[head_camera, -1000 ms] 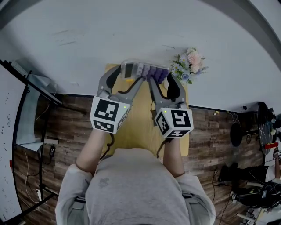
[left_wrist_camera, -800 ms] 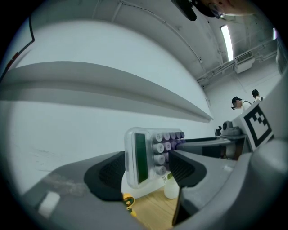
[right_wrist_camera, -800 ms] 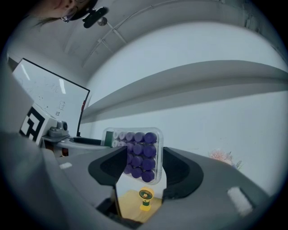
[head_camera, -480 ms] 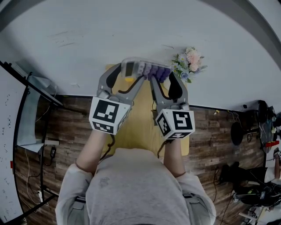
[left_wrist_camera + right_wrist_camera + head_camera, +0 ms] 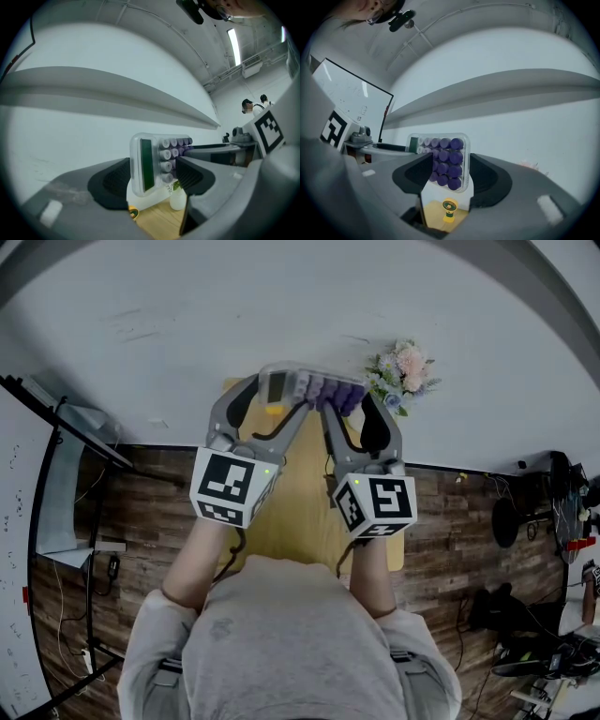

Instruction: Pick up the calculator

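- Left gripper (image 5: 278, 396) clamps the display end of the calculator (image 5: 305, 387) between its pads.
- Right gripper (image 5: 345, 405) stands wide, its pads pressed on the purple-key end.
- Both hold the calculator in the air above the yellow wooden table (image 5: 300, 512).
- Farther off, a flower bunch (image 5: 401, 371) sits by the table's far right corner, against the white wall (image 5: 281, 306).

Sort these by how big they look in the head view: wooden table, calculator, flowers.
1. wooden table
2. calculator and flowers look about alike; the calculator is held up nearer the camera, so no ranking.
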The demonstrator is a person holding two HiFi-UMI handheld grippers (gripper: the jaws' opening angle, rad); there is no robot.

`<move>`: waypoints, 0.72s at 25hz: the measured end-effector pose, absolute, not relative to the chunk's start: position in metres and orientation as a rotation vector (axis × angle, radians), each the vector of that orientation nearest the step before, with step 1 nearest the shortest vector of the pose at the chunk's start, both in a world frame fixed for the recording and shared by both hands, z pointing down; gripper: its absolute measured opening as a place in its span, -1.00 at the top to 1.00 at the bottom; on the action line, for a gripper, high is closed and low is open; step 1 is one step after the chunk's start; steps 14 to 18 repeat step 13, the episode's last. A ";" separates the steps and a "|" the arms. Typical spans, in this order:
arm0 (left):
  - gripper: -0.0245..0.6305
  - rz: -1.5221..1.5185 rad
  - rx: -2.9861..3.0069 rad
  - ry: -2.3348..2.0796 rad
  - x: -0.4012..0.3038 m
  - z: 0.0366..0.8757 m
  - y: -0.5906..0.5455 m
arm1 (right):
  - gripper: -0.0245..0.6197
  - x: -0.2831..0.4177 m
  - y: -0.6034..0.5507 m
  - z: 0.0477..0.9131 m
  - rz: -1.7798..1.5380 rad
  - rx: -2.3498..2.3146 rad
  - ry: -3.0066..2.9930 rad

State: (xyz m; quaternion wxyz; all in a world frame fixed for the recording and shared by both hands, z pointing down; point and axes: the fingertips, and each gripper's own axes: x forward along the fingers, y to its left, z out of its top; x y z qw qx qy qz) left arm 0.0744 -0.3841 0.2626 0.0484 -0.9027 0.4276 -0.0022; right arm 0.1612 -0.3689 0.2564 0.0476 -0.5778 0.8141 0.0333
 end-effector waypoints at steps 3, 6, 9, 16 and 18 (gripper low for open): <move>-0.02 -0.007 -2.754 1.311 0.072 0.264 -0.386 | 0.17 0.159 -0.371 0.257 0.101 -1.762 2.488; -0.02 -0.008 -2.753 1.316 0.069 0.265 -0.389 | 0.17 0.156 -0.373 0.258 0.102 -1.760 2.493; -0.02 -0.009 -2.755 1.320 0.067 0.266 -0.389 | 0.17 0.154 -0.374 0.259 0.107 -1.760 2.497; -0.02 -0.013 -2.757 1.328 0.064 0.269 -0.391 | 0.18 0.150 -0.375 0.260 0.110 -1.761 2.504; -0.02 -0.013 -2.757 1.328 0.064 0.269 -0.391 | 0.18 0.150 -0.375 0.260 0.110 -1.761 2.504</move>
